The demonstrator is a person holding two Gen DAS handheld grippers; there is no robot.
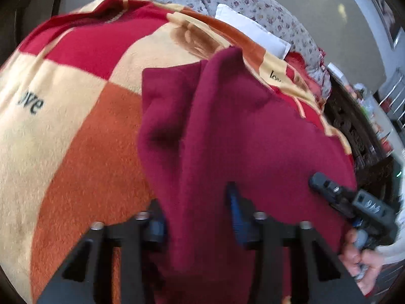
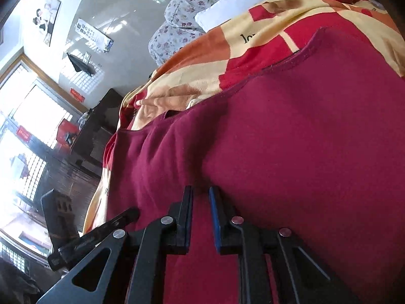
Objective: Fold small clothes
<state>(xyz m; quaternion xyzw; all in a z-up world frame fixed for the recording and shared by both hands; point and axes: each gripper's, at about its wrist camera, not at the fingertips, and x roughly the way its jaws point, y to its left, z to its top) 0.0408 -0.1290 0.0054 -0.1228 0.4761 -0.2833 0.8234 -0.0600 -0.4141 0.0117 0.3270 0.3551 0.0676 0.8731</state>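
Note:
A maroon garment lies on a checked red, orange and cream blanket. My left gripper is shut on a raised fold of the garment, which drapes between and over its fingers and hides the left one. My right gripper rests on the garment with its fingertips close together and a narrow gap between them; whether cloth is pinched there is not clear. The right gripper also shows in the left wrist view, lying on the garment's right part.
A white pillow and a floral quilt lie at the far end of the blanket. Dark carved furniture stands beside the bed. Windows are at the left in the right wrist view.

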